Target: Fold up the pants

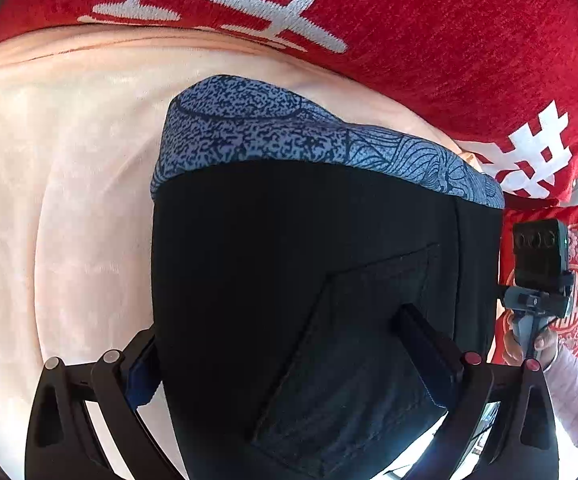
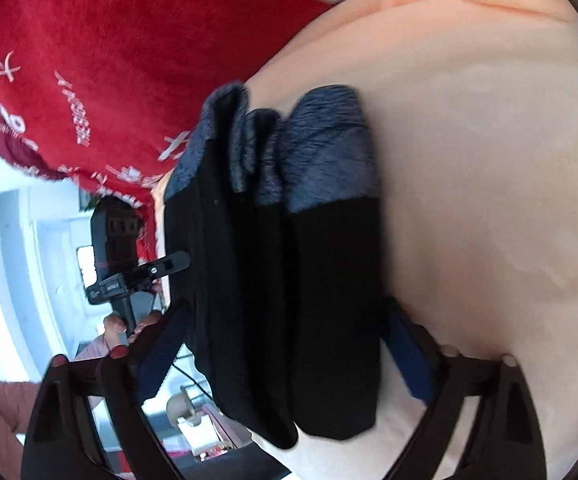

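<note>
The pants point(image 1: 289, 280) look nearly folded: a compact black stack with the blue patterned waistband point(image 1: 309, 136) on top, lying on the peach blanket point(image 1: 69, 180). What is left seems to be letting go and tidying.

The left gripper point(image 1: 289, 364) straddles the stack with jaws spread; whether its pads press, I cannot tell. The right gripper point(image 2: 289, 344) stands wide, its pads clear of the cloth.

The red blanket point(image 1: 429, 20) borders the far edge, with open peach surface beside the stack.

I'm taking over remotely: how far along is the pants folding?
Mostly done: the black pants lie in stacked layers on the peach blanket, with the patterned waistband at the far end. In hand: the left gripper and the right gripper each straddle the bundle with jaws wide. Left: releasing or tidying it, perhaps.
</note>
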Tool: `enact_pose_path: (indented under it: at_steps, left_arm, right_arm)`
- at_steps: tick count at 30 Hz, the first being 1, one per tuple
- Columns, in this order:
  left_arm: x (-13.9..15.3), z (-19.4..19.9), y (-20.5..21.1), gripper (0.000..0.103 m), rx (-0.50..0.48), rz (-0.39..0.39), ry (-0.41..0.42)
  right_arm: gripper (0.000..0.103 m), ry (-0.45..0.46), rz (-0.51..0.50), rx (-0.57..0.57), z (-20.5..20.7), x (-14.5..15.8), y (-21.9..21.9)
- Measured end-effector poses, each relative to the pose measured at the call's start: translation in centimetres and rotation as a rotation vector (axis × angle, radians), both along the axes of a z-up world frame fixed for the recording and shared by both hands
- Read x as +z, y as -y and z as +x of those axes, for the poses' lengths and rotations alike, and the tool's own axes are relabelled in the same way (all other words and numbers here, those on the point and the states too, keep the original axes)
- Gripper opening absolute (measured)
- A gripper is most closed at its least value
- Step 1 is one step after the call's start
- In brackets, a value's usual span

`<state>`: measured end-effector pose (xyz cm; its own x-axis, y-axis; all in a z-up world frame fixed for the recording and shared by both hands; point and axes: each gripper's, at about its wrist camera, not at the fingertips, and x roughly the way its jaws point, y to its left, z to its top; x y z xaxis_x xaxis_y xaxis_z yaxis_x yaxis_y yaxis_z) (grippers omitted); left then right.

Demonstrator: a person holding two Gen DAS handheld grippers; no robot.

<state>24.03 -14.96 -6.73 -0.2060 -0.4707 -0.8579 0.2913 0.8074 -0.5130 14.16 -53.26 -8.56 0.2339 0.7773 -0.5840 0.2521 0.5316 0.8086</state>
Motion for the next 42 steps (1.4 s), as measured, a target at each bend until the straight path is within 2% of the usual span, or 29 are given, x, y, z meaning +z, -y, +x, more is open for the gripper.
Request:
enact_pose_path:
  at_steps: [5,10,11,12,13,15,16,17,18,22,30,33,36,38,40,42]
  left_arm:
    - [-0.2,0.1,0.5,0.103,-0.016,0.005,0.007]
    - [0.0,-0.3,1.0,0.101,-0.004,0.009,0.031]
    - [0.3,-0.5,1.1,0.098,0.000,0.006,0.045]
    - [0.7,-0.7,1.1,0.093,0.004,0.003,0.064]
    - [1.1,-0.9,1.3,0.087,0.007,0.000,0.079]
    - [2.2,-1.5,1.5,0.076,0.006,-0.009,0.114]
    - [2.7,-1.7,1.3,0.068,0.005,-0.015,0.122]
    - [3.2,-1.8,1.2,0.066,0.008,-0.022,0.127]
    - [3.8,-1.9,0.9,0.063,0.011,-0.027,0.131]
    - [6.0,-3.1,0.3,0.063,-0.009,-0.024,0.160]
    - [9.3,-6.6,-3.0,0.063,0.000,-0.001,0.181]
    - [9.1,-8.6,-4.5,0.063,-0.016,0.029,0.184]
    - [7.2,-10.1,-5.6,0.063,-0.016,0.056,0.158]
    - [5.4,-10.7,-6.1,0.070,-0.018,0.095,0.143]
    - [4.4,-11.0,-6.8,0.091,-0.005,0.127,0.177]
    - [3.9,-10.8,-6.9,0.103,-0.010,0.168,0.197]
  right_arm:
    - [0.097,0.010,0.008,0.010,0.3,-0.1,0.1]
    - [0.097,-0.024,-0.011,0.000,0.5,0.4,0.3]
    - [0.094,-0.031,-0.020,-0.002,0.6,0.4,0.1]
    - [0.083,-0.042,-0.049,0.002,0.6,0.5,0.1]
    - [0.078,-0.052,-0.072,0.004,0.6,0.6,0.1]
    - [0.057,-0.057,-0.054,-0.010,0.2,0.9,0.6]
    - [0.053,-0.052,-0.047,-0.014,0.0,1.1,0.9]
    - [0.048,-0.046,-0.042,-0.016,-0.2,1.4,1.0]
    - [0.046,-0.039,-0.038,-0.018,-0.3,1.9,1.1]
    - [0.043,-0.017,0.005,-0.040,-0.9,3.7,1.0]
    - [0.043,-0.003,0.106,-0.069,-4.9,6.3,-1.9]
    - [0.043,-0.015,0.115,-0.067,-6.7,6.5,-3.5]
    - [0.043,-0.029,0.108,-0.069,-8.2,5.8,-5.4]
    - [0.043,-0.048,0.090,-0.069,-8.9,4.9,-6.6]
    - [0.043,-0.074,0.054,-0.051,-9.0,3.9,-7.8]
    - [0.043,-0.076,-0.009,-0.040,-8.9,3.3,-8.2]
